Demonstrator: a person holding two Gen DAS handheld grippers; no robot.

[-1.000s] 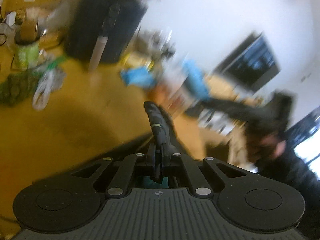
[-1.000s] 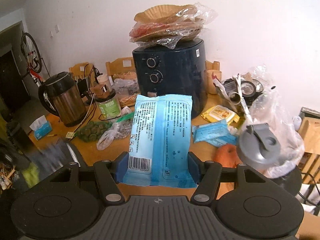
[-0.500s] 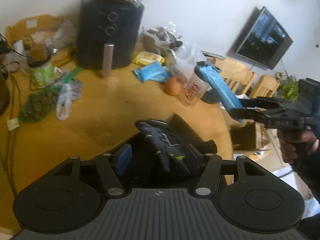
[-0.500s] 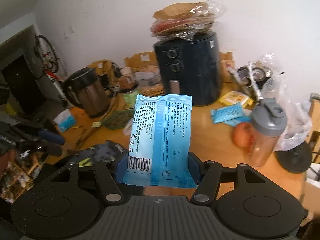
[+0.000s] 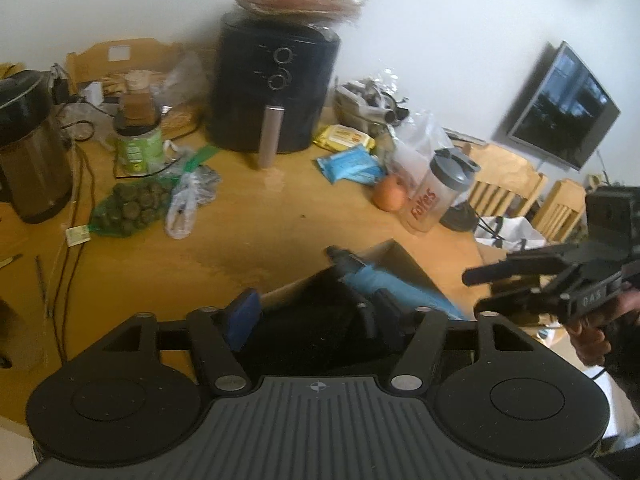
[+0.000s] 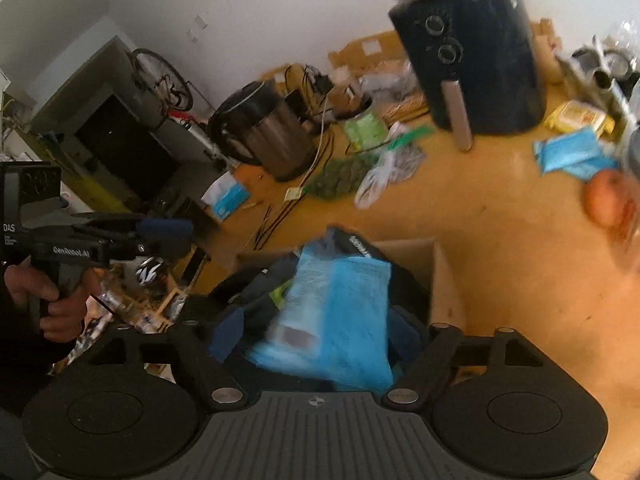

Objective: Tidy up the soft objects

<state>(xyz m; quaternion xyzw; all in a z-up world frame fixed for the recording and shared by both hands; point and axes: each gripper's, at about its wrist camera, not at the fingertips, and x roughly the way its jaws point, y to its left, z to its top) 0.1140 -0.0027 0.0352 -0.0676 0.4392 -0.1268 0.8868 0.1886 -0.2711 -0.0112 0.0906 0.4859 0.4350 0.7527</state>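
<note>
Blue packet (image 6: 336,312): lying in the cardboard box (image 6: 440,276), on dark fabric
Right hand-held gripper (image 6: 316,336): fingers spread wide to either side of the packet; contact too blurred to tell
Left hand-held gripper (image 5: 316,316): fingers wide apart, holding nothing, above the box's dark contents
Box: on the table (image 5: 248,232), near edge
Writing: "DAS" and "GenRobot.AI" on the left hand-held gripper; red lettering on the shaker bottle (image 5: 436,196) beyond the box, unclear

A wooden table (image 5: 280,236) carries an air fryer (image 5: 276,92), kettle (image 5: 28,160), shaker bottle (image 5: 436,196) and cardboard box (image 6: 440,280).
</note>
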